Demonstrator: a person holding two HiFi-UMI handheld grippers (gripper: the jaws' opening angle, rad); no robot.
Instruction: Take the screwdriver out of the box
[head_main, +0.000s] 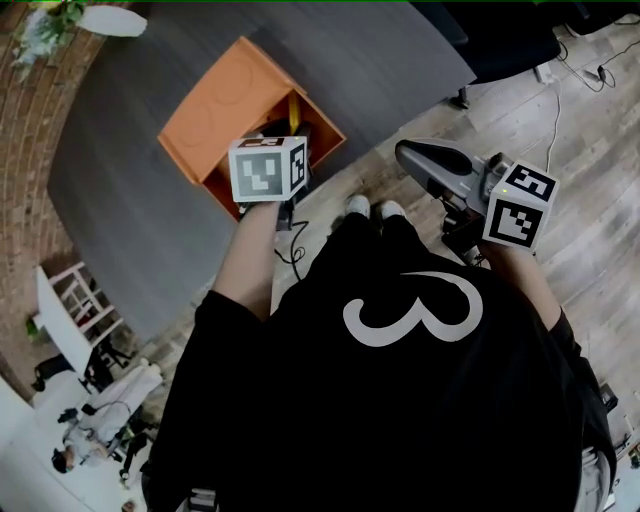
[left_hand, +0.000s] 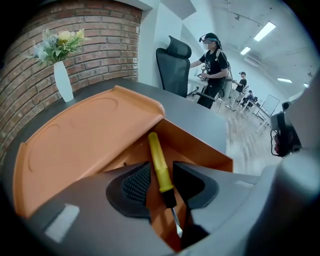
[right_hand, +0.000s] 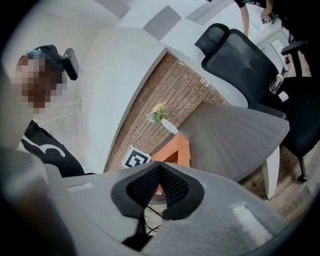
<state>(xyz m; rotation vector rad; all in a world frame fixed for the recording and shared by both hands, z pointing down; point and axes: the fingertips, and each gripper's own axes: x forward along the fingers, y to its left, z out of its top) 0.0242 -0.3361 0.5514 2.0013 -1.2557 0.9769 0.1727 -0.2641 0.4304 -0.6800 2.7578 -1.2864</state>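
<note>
An orange box (head_main: 222, 104) stands on the grey table (head_main: 120, 180) with its lid (left_hand: 85, 135) swung open. Inside lies a screwdriver (left_hand: 158, 161) with a yellow handle, a black collar and a thin metal blade; the handle also shows as a yellow strip (head_main: 294, 108). My left gripper (left_hand: 159, 174) points down into the box, its marker cube (head_main: 268, 168) over the near wall. Its jaws stand open either side of the handle, and I see no pad pressing on it. My right gripper (right_hand: 160, 167) is off the table's right edge over the floor, fingertips together, holding nothing.
A white vase with flowers (left_hand: 62, 80) stands at the table's far corner by the brick wall. A black office chair (left_hand: 172, 67) is behind the table, with a person (left_hand: 215, 55) beyond it. Cables (head_main: 560, 90) run over the wooden floor, and a white shelf (head_main: 75, 310) stands at the left.
</note>
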